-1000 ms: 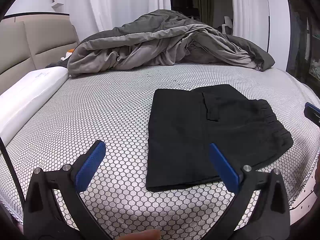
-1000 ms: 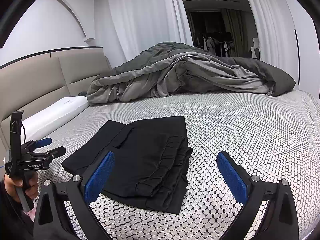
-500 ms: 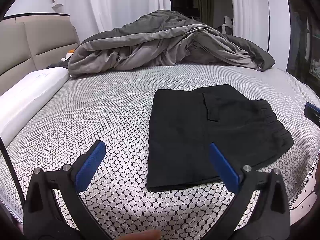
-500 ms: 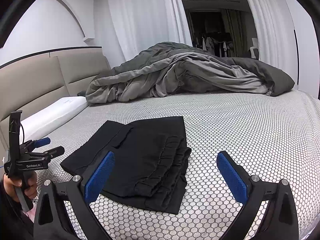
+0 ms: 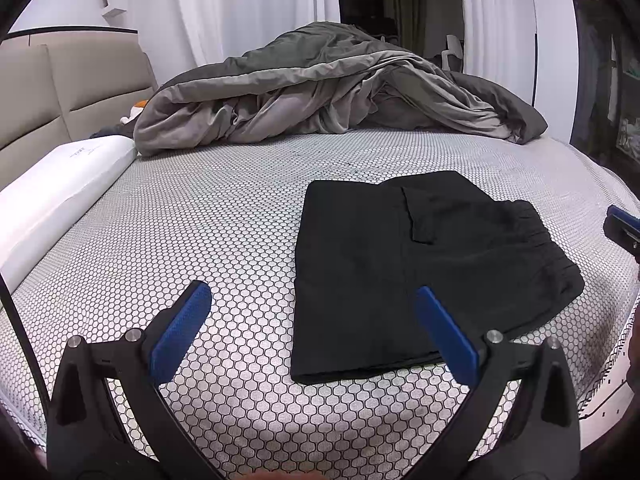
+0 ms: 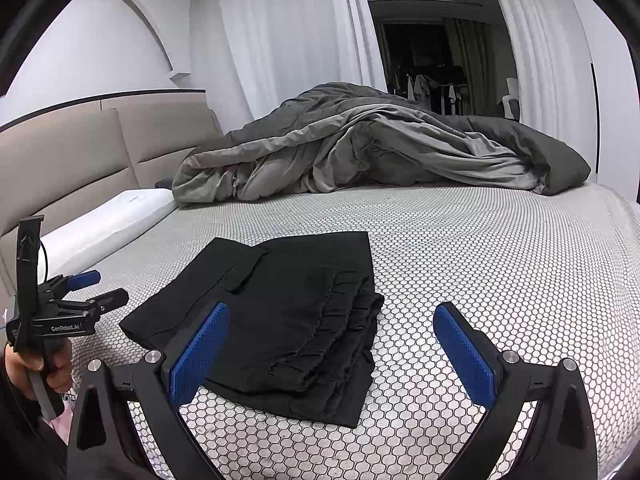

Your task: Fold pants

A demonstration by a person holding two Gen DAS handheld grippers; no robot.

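Observation:
Black pants (image 5: 420, 268) lie folded into a compact rectangle on the honeycomb-patterned bed cover (image 5: 220, 232), the gathered waistband at the right end. In the right wrist view the same pants (image 6: 288, 312) show stacked layers with the waistband facing me. My left gripper (image 5: 316, 332) hovers open above the near left edge of the pants, holding nothing. My right gripper (image 6: 332, 352) is open too, held just short of the waistband end, nothing between its blue pads. The left gripper (image 6: 84, 288) also appears at the left of the right wrist view, held by a hand (image 6: 28, 372).
A crumpled grey duvet (image 5: 328, 92) is piled across the far side of the bed. A white pillow (image 5: 60, 188) lies along the left by the beige headboard (image 5: 68, 92). White curtains and a dark doorway stand behind. The bed's right edge (image 5: 616, 360) is close.

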